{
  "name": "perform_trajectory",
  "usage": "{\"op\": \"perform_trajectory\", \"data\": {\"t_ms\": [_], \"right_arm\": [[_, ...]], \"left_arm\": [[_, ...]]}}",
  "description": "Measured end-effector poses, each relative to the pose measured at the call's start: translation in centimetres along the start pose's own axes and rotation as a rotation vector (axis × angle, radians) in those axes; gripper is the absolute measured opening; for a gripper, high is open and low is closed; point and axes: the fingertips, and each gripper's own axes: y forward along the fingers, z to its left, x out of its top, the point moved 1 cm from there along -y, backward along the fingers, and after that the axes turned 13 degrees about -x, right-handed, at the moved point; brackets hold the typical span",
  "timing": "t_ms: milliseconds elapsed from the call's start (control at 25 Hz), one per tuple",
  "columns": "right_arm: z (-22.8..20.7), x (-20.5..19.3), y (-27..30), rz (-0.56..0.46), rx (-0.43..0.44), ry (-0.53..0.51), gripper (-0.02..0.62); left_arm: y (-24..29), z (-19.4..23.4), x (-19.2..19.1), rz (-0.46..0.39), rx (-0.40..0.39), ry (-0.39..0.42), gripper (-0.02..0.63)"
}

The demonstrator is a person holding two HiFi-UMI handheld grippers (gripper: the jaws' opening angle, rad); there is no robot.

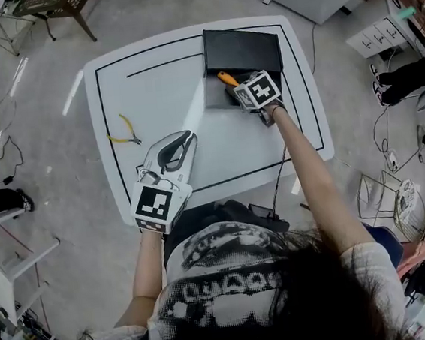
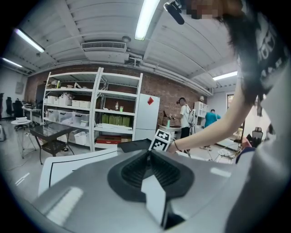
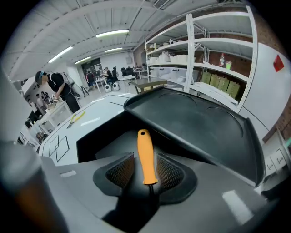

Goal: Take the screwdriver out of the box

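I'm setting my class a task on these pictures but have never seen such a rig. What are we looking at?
A person holds a two-jaw gripper in each hand. One picture comes from a camera on the person's head, looking down; the other two from cameras riding on the grippers. On the white table with black lines are an open black box and yellow-handled pliers. The right gripper reaches into the box, jaws open around the orange-handled screwdriver, not gripping it. The left gripper is shut and empty.
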Motion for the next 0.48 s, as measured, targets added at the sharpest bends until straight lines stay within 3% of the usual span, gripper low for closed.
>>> {"op": "perform_trajectory", "data": {"t_ms": [120,160,480], "right_arm": [[-0.1,-0.5,0.8,0.045,-0.017,0.012,0.161],[-0.2,-0.4,0.8,0.053,-0.032,0.015,0.111],[-0.6,-0.2,0.9,0.052,-0.043,0.019,0.093]], "left_arm": [[0.2,0.9,-0.2,0.005,0.005,-0.010,0.000],[0.3,1.2,-0.3,0.005,0.007,-0.012,0.000],[1.2,2.1,0.2,0.000,0.003,-0.011,0.000]]}}
